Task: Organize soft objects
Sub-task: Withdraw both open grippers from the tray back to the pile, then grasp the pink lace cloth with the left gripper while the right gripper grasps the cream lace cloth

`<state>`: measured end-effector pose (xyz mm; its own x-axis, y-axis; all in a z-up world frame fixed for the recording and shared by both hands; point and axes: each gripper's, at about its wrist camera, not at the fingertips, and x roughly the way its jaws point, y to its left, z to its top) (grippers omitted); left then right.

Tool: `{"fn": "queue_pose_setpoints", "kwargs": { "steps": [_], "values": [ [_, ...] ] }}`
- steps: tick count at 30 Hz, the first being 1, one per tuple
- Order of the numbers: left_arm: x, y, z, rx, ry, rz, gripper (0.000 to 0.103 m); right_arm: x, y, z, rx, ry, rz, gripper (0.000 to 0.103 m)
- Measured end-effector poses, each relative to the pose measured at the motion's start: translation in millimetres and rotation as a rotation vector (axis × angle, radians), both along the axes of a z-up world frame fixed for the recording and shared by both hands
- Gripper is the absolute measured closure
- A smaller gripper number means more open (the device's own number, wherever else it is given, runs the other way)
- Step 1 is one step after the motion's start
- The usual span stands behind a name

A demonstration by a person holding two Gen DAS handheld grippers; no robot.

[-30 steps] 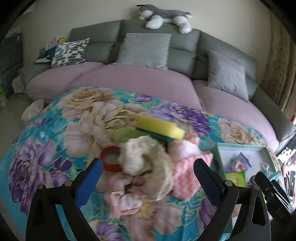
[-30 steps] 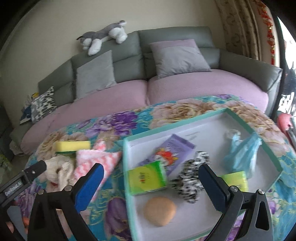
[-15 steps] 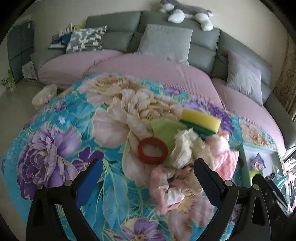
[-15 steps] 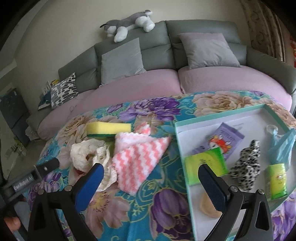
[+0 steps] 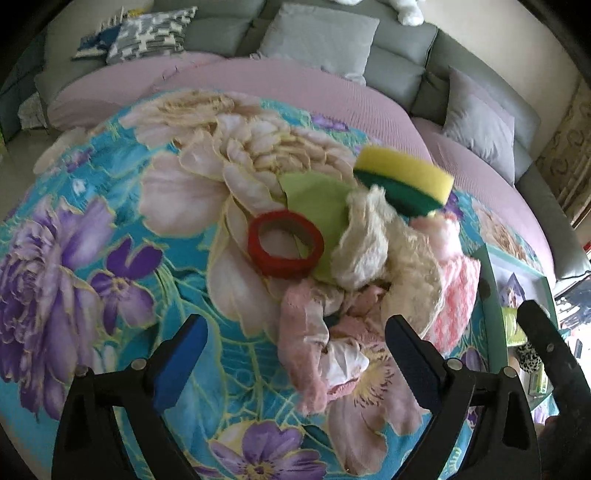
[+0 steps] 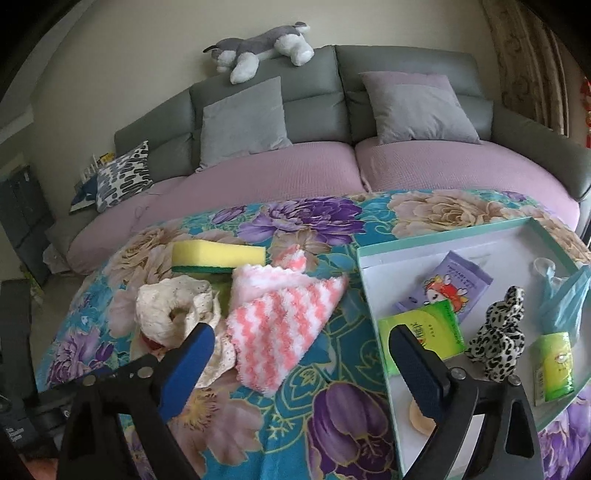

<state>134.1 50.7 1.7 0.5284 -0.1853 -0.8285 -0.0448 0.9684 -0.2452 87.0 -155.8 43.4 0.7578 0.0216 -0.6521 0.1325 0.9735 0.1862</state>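
Now both wide open, empty: left gripper over pink crumpled cloth, right gripper over pink-and-white zigzag knit cloth, cream fuzzy cloth and yellow-green rectangular sponge beyond, teal-rimmed white tray rightward.

The beige puff in the tray sits mostly hidden behind the right tool. The red ring barely shows under the cream cloth. The sponge looks blurred, and the plush dog is cut by the top edge
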Motion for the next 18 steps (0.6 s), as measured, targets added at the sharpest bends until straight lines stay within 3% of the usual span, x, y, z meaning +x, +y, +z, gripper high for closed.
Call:
{"fn": "queue_pose_setpoints", "kwargs": {
  "steps": [2, 9, 13, 16, 18],
  "values": [
    [2, 0, -4, -0.019, 0.016, -0.006, 0.017, -1, -1, 1, -0.007, -0.005, -0.007, 0.014],
    [5, -2, -16, -0.048, 0.062, -0.026, 0.024, -6, 6, 10, -0.008, -0.067, 0.034, 0.023],
    [6, -4, -19, -0.04, 0.072, -0.033, 0.025, 2, 20, 2, -0.02, -0.03, 0.087, 0.04],
    [7, -4, -20, -0.043, 0.074, -0.033, 0.025, 9, 22, -8, -0.01, 0.008, 0.103, 0.041],
    [9, 0, -22, -0.05, 0.072, -0.035, 0.032, 12, 22, -13, 0.014, 0.024, 0.11, 0.043]
  ]
}}
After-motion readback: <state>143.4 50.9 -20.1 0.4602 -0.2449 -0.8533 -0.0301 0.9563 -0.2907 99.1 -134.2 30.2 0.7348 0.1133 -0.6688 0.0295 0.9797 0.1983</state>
